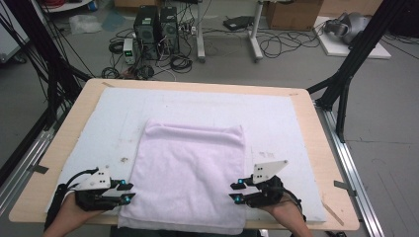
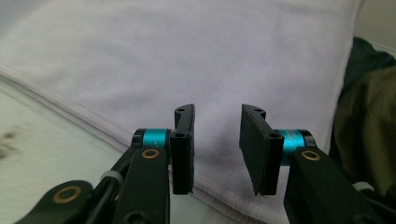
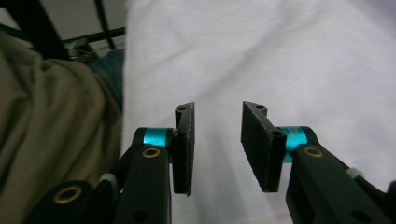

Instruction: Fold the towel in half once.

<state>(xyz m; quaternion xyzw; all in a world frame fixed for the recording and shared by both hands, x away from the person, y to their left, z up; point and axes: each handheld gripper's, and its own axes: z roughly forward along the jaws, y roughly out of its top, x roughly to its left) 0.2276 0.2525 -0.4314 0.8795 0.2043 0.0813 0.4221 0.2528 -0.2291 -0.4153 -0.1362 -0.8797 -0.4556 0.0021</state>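
Note:
A pale lilac towel (image 1: 190, 173) lies folded flat on the white mat (image 1: 276, 118), its near edge hanging at the table's front. My left gripper (image 1: 129, 192) sits low at the towel's near left edge, pointing right across it. In the left gripper view the left gripper (image 2: 217, 140) stands open over the towel's hem (image 2: 187, 56), nothing between the pads. My right gripper (image 1: 235, 190) is at the near right edge, pointing left. In the right gripper view the right gripper (image 3: 217, 140) is open above the towel (image 3: 280, 56), gripping no cloth.
The wooden table (image 1: 316, 148) has metal rails (image 1: 353, 173) along its sides and black frame posts (image 1: 346, 79) at the back corners. Computer towers (image 1: 155, 29) and cables lie on the floor beyond. The person's clothing (image 3: 51, 116) is close behind the front edge.

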